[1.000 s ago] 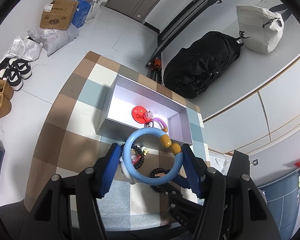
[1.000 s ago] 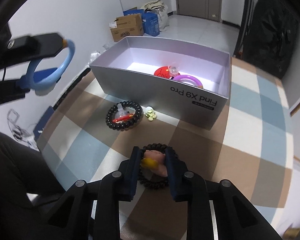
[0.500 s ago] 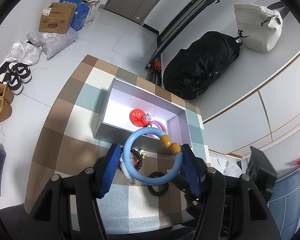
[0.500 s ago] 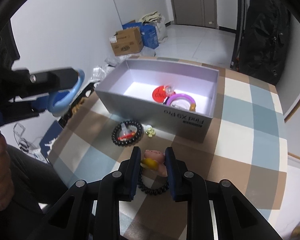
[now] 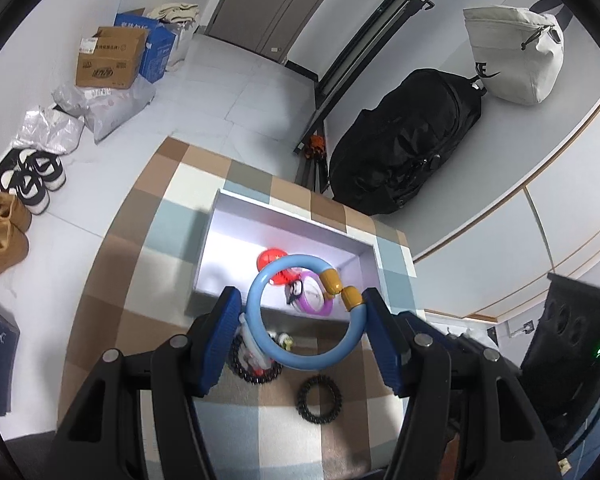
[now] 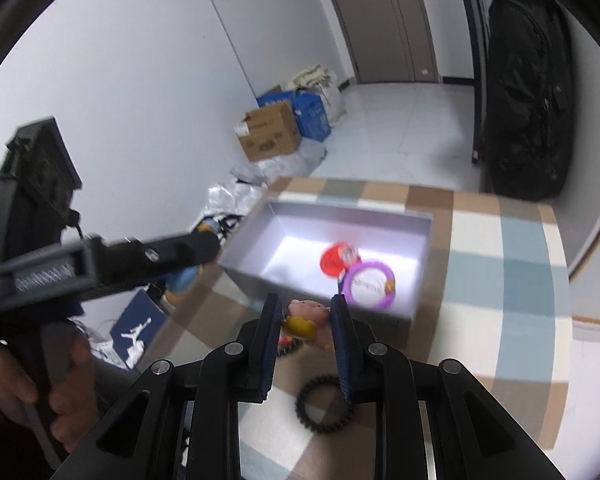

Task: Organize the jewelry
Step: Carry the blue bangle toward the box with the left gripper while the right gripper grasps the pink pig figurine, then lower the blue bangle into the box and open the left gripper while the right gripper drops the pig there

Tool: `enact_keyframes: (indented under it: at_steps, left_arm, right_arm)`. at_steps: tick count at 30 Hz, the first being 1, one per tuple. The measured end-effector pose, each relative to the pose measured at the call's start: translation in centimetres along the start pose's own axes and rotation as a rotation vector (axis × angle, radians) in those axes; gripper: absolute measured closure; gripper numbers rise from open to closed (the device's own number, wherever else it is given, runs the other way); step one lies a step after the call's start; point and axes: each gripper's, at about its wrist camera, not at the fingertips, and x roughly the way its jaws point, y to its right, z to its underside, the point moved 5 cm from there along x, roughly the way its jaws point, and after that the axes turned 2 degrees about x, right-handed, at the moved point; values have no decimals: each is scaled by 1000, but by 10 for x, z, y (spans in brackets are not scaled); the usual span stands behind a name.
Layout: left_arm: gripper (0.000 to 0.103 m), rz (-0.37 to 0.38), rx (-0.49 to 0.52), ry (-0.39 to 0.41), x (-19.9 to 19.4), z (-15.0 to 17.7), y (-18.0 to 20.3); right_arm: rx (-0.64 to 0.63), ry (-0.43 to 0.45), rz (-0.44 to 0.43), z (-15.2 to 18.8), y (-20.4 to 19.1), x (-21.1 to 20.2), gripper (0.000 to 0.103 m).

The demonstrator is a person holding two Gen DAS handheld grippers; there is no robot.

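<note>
R tool point(image 6: 305, 322), pig charm point(image 6: 309, 312) blurred

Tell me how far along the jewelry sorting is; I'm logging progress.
Done: red charm and purple bangle lie in the box. In hand: left tool holds the blue bangle; right tool holds a pig charm. Left: bead bracelet, black coil.

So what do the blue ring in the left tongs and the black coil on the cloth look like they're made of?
Blue ring: probably glossy plastic or silicone tube; it shows a smooth sheen, with mustard caps at its open ends. Black coil: likely a springy plastic spiral hair tie; the ridged, telephone-cord loops suggest so, though the finish is hard to judge.
</note>
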Motion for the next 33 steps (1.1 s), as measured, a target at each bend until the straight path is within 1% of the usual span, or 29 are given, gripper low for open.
enact_keyframes:
  at_steps: [5, 8, 13, 17, 23, 33]
  left_arm:
    - [46, -4, 22, 31, 3, -12, 5]
    - [46, -23, 57, 37, 9, -18, 10]
    - [46, -40, 91, 12, 26, -24, 14]
    - [46, -42, 78, -18, 38, -25, 12]
    - [46, -58, 82, -44, 49, -28, 12]
    - [46, -38, 47, -104, 62, -26, 10]
  right_arm:
    - [39, 35, -26, -20, 7, 3, 79]
    - [66, 47, -36, -30, 13, 7, 79]
    - [124, 40, -51, -42, 26, 19, 79]
    - [154, 22, -54, -47, 35, 31, 79]
    - [204, -13, -57, -48, 51, 47, 79]
    - [257, -51, -56, -44, 64, 55, 79]
